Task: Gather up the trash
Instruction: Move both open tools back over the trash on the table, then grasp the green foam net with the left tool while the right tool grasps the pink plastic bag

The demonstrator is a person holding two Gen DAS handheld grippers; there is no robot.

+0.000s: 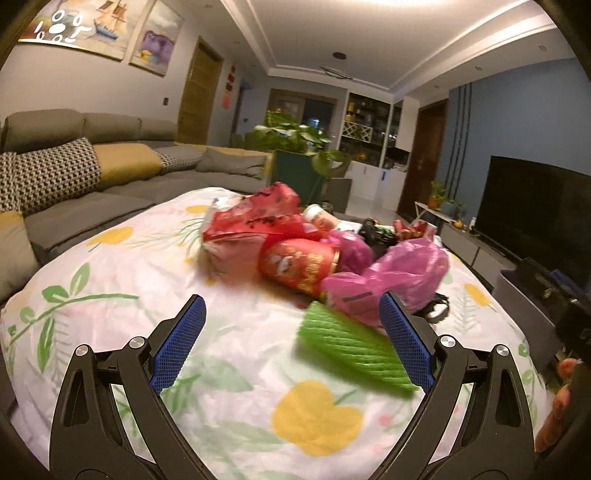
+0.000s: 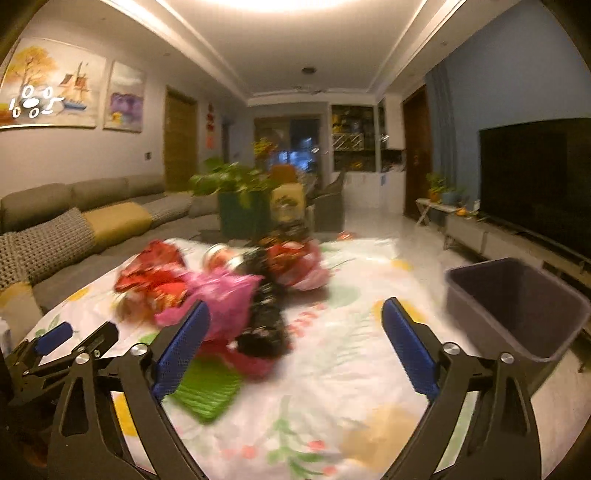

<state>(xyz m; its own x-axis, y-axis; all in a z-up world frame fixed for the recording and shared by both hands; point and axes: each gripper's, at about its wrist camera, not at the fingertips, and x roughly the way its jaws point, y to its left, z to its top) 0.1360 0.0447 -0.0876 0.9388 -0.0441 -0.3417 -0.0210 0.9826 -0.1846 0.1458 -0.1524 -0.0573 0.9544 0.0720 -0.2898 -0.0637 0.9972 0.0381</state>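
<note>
A grey sectional sofa (image 1: 110, 177) runs along the left wall, bearing a patterned cushion (image 1: 55, 173) beside a mustard one (image 1: 125, 162). Framed paintings (image 1: 99, 29) hang above it. A leafy plant (image 1: 291, 136) stands behind the floral tablecloth (image 1: 184, 258). A dark television (image 1: 535, 206) fills the blue right-hand wall.

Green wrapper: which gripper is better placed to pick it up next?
Left. The green wrapper lies just ahead of the open left gripper, by one finger; the right gripper, also open, points past it.
</note>
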